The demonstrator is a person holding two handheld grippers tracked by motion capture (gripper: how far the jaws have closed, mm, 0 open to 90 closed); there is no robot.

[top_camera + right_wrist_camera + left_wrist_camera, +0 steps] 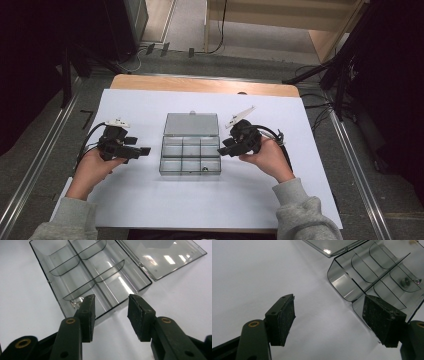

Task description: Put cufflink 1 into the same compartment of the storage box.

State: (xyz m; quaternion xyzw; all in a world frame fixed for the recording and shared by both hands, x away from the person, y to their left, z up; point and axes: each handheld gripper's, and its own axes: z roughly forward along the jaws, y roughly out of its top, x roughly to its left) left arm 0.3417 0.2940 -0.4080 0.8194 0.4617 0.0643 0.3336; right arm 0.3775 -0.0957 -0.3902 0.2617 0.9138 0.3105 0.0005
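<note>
An open compartment box (190, 154) sits at the middle of the desk (150, 200), its lid (191, 124) laid flat behind it. A small metal part (204, 168) lies in the front row's right-hand compartment. The left gripper (141, 150) hovers just left of the box, the right gripper (223, 150) just right of it, each apart from it.
</note>
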